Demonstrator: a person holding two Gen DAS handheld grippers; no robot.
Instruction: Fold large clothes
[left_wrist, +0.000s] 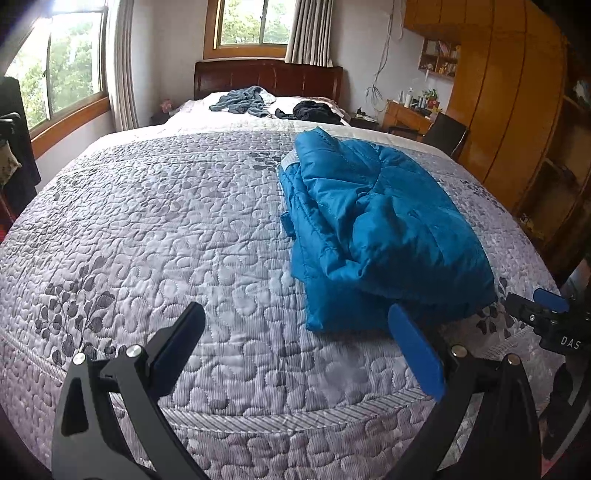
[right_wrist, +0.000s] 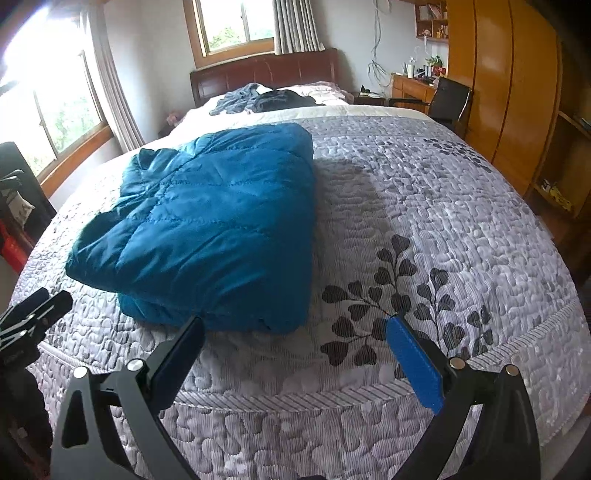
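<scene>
Blue and puffy, the folded jacket (right_wrist: 207, 225) lies on the bed (right_wrist: 424, 229), on a grey quilt with leaf shapes. It sits near the foot edge of the bed. The left gripper (left_wrist: 295, 332) is wide open and holds nothing; the jacket is just ahead of it, to the right. The right gripper (right_wrist: 295, 332) is wide open too and holds nothing, with the jacket just ahead, to the left. Far back by the headboard lie a grey-blue cloth (left_wrist: 243, 100) and a black cloth (left_wrist: 314, 110).
</scene>
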